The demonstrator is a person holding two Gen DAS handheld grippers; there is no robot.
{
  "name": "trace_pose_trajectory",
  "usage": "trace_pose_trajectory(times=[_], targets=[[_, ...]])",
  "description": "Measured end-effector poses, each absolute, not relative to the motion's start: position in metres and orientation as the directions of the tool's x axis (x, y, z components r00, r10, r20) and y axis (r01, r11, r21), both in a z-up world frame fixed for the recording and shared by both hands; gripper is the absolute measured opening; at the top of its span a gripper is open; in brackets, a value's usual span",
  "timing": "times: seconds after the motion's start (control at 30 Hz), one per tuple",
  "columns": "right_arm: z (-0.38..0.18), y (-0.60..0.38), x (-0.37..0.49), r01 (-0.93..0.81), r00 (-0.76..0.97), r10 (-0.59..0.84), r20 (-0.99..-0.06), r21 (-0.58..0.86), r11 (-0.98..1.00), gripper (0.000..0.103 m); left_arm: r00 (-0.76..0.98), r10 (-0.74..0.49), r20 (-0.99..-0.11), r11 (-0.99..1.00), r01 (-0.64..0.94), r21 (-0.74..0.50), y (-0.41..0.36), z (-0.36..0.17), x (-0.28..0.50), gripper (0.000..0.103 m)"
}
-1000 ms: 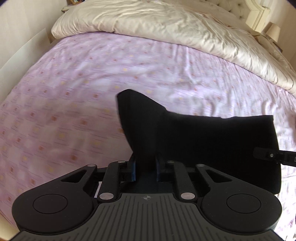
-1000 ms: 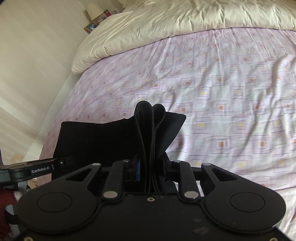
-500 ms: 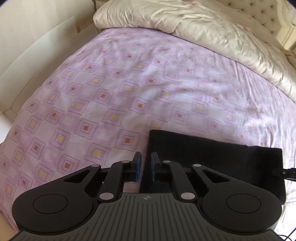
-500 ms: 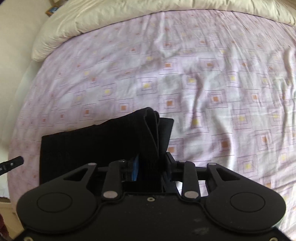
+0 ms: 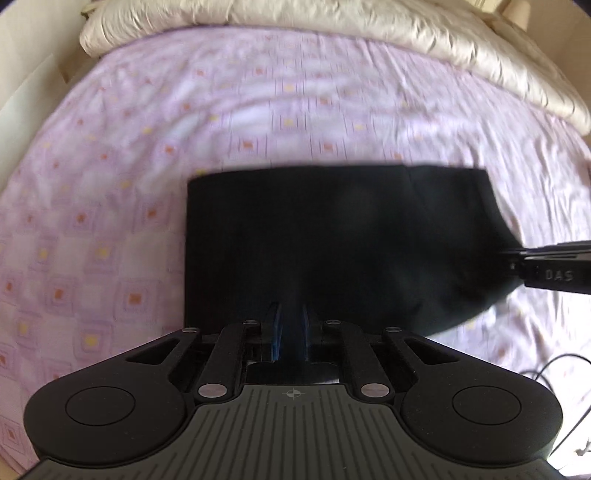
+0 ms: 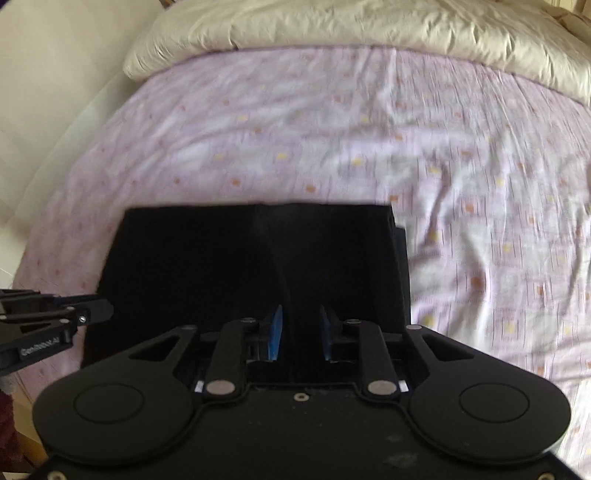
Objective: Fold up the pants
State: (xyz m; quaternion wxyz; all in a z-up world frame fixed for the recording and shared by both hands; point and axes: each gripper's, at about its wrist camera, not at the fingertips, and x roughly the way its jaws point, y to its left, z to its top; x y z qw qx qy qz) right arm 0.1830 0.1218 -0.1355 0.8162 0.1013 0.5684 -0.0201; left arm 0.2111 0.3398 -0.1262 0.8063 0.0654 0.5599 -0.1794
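The folded black pants (image 5: 332,243) are lying flat on the bed's lilac patterned sheet (image 5: 147,155), below the cream duvet (image 5: 369,26). The left hand-held gripper (image 5: 290,332) is pinching the pants' near edge, its jaws nearly together on the cloth. The right hand-held gripper (image 6: 300,332) is closing its jaws, gripping a thicker bunch of the same edge. A black cable (image 5: 561,365) is trailing beside the pants.

Black pants (image 5: 332,243) lie on a pale lilac bedsheet (image 5: 110,166) printed with nested squares with orange or yellow centres, a plain cream duvet (image 5: 332,33) lies along the sheet's far edge, and both black grippers have blue pads (image 6: 275,332).
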Motion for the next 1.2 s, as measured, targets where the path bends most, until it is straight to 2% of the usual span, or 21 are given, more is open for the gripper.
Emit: trace_pose_trajectory(times=[0.07, 0.13, 0.2, 0.27, 0.4, 0.57, 0.63, 0.73, 0.9, 1.2], targets=[[-0.158, 0.115, 0.176, 0.184, 0.292, 0.043, -0.956, 0.101, 0.978, 0.004, 0.277, -0.186, -0.943, 0.929, 0.362, -0.077, 0.34, -0.139, 0.209, 0.011], [-0.162, 0.111, 0.175, 0.208, 0.274, 0.044, -0.961, 0.104, 0.972, 0.001, 0.253, -0.181, -0.95, 0.93, 0.358, -0.082, 0.342, -0.147, 0.209, 0.011], [-0.148, 0.114, 0.176, 0.197, 0.305, 0.047, -0.951, 0.112, 0.974, 0.004, 0.254, -0.19, -0.948, 0.93, 0.356, -0.091, 0.344, -0.147, 0.211, 0.011], [-0.127, 0.118, 0.178, 0.174, 0.37, 0.054, -0.928, 0.126, 0.977, 0.012, 0.252, -0.198, -0.947, 0.926, 0.365, -0.097, 0.344, -0.147, 0.211, 0.011], [-0.102, 0.12, 0.194, 0.152, 0.472, 0.052, -0.88, 0.139, 0.979, 0.012, 0.243, -0.2, -0.949, 0.922, 0.373, -0.099, 0.34, -0.15, 0.215, 0.011], [-0.126, 0.111, 0.231, 0.18, 0.425, 0.001, -0.905, 0.086, 0.98, 0.013, 0.232, -0.198, -0.952, 0.929, 0.353, -0.107, 0.341, -0.154, 0.22, 0.012], [-0.14, 0.106, 0.242, 0.187, 0.388, -0.004, -0.922, 0.075, 0.979, 0.012, 0.23, -0.2, -0.952, 0.932, 0.344, -0.113, 0.342, -0.155, 0.221, 0.012], [-0.152, 0.107, 0.248, 0.167, 0.343, -0.002, -0.939, 0.059, 0.984, 0.005, 0.23, -0.206, -0.951, 0.934, 0.335, -0.121, 0.342, -0.158, 0.226, 0.012], [-0.158, 0.112, 0.255, 0.153, 0.338, -0.013, -0.941, 0.041, 0.987, 0.004, 0.241, -0.212, -0.947, 0.932, 0.341, -0.122, 0.341, -0.162, 0.23, 0.012], [-0.158, 0.102, 0.267, 0.137, 0.33, 0.049, -0.943, 0.1, 0.986, 0.0, 0.304, -0.142, -0.942, 0.93, 0.367, -0.021, 0.323, -0.162, 0.219, 0.013]])
